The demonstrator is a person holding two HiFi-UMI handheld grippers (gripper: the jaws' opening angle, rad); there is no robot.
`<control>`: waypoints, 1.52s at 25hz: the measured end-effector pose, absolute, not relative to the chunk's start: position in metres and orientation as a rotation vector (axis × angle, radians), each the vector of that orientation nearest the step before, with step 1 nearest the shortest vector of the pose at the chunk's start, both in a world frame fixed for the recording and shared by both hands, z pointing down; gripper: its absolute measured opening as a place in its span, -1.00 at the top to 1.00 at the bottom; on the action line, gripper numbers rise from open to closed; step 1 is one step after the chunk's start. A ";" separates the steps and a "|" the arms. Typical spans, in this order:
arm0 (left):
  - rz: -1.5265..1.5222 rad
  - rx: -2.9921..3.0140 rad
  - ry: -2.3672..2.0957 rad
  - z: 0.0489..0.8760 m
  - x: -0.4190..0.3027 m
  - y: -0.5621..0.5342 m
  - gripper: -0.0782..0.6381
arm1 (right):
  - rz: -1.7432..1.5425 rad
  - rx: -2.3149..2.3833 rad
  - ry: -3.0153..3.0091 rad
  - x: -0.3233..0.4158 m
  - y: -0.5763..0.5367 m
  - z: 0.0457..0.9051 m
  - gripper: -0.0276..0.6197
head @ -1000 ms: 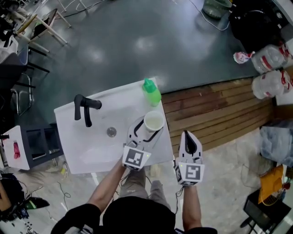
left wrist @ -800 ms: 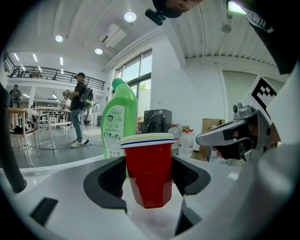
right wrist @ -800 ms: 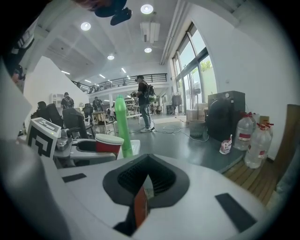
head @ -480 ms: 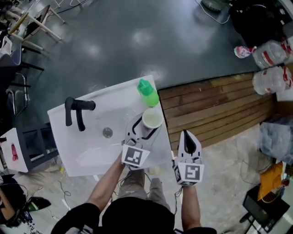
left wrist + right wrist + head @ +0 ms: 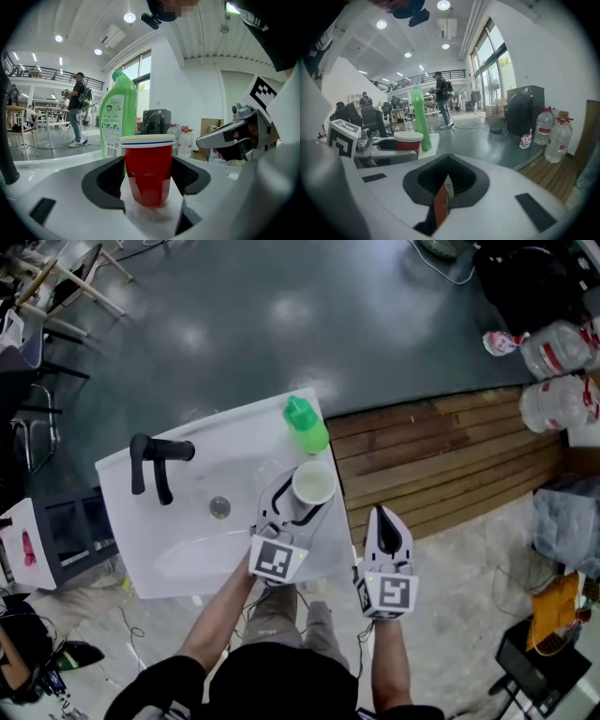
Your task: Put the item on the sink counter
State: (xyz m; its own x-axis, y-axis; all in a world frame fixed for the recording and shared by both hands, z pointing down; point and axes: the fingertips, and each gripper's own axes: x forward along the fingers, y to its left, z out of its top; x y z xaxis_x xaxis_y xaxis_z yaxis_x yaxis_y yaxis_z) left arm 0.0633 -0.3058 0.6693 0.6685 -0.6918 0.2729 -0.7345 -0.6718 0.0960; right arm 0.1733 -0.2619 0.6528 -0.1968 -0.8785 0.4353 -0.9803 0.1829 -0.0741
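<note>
A red cup [image 5: 313, 486] with a white inside stands upright at the right end of the white sink counter [image 5: 187, 554]. My left gripper [image 5: 302, 499] is shut on it, with one pad on each side of the cup [image 5: 147, 159]. The cup's base is low on the counter; I cannot tell if it touches. A green bottle [image 5: 307, 426] stands just beyond the cup. My right gripper [image 5: 386, 521] hangs off the counter's right edge. Its jaws are shut on a thin orange card-like piece [image 5: 439, 204]. From the right gripper view the cup [image 5: 408, 139] and bottle [image 5: 419, 117] show at the left.
A black faucet [image 5: 155, 465] and a drain [image 5: 219, 508] lie left of the cup in the basin. Wooden decking [image 5: 441, 465] runs to the right, with large water bottles [image 5: 553, 381] at its far end. A grey cabinet [image 5: 56, 540] stands left of the sink.
Both grippers have come down a little, the left one still with the cup. In the head view the sink has shifted slightly to the left.
</note>
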 end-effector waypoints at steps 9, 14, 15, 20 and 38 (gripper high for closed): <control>0.320 2.667 -1.118 0.670 0.064 -0.301 -0.15 | 0.497 1.757 -2.174 0.167 -0.261 0.653 0.92; 0.320 2.659 -1.134 0.671 0.061 -0.301 -0.16 | 0.493 1.751 -2.179 0.164 -0.261 0.652 0.92; 0.322 2.657 -1.136 0.672 0.060 -0.301 -0.16 | 0.493 1.754 -2.175 0.164 -0.261 0.651 0.92; 0.329 2.659 -1.139 0.671 0.058 -0.299 -0.17 | 0.488 1.758 -2.173 0.165 -0.260 0.649 0.92; 0.368 2.654 -1.176 0.655 0.044 -0.276 -0.18 | 0.445 1.754 -2.214 0.158 -0.239 0.627 0.92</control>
State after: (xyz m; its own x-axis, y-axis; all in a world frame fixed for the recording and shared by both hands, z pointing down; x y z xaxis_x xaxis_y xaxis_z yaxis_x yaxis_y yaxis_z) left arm 0.0444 -0.2756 0.6545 0.6493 -0.6939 0.3113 -0.7476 -0.6575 0.0939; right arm 0.1582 -0.2386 0.6273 -0.2225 -0.8879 0.4027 -0.9745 0.2147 -0.0650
